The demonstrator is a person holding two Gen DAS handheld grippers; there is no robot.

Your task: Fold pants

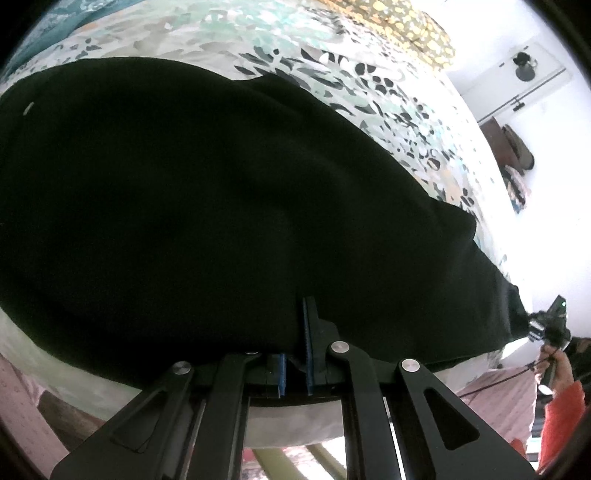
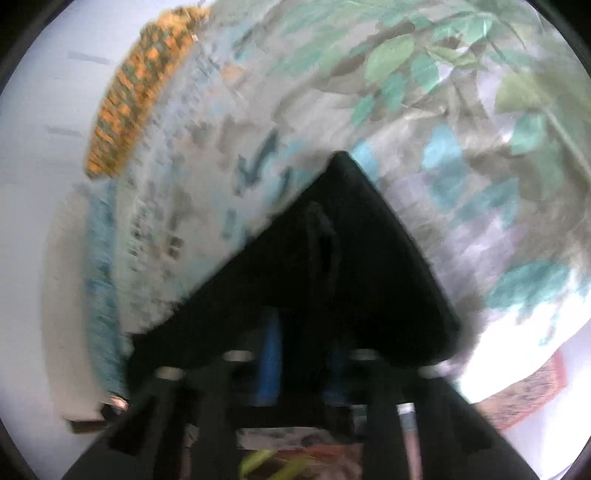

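Observation:
The black pants [image 1: 184,199] lie spread over the leaf-patterned bedspread [image 1: 332,70] and fill most of the left wrist view. My left gripper [image 1: 301,325] is shut on the pants' near edge; one finger [image 1: 312,332] lies on top of the cloth, the other is hidden under it. In the blurred right wrist view a pointed corner of the pants [image 2: 343,258] drapes over my right gripper [image 2: 306,332], which is shut on it with the fingers mostly hidden. The right gripper [image 1: 550,328] also shows at the far right of the left wrist view, holding the pants' far corner.
An orange patterned pillow [image 1: 417,29] lies at the bed's far end, also in the right wrist view [image 2: 136,88]. White walls [image 1: 535,166] stand beyond the bed. A pink patterned rug [image 2: 532,395] lies on the floor.

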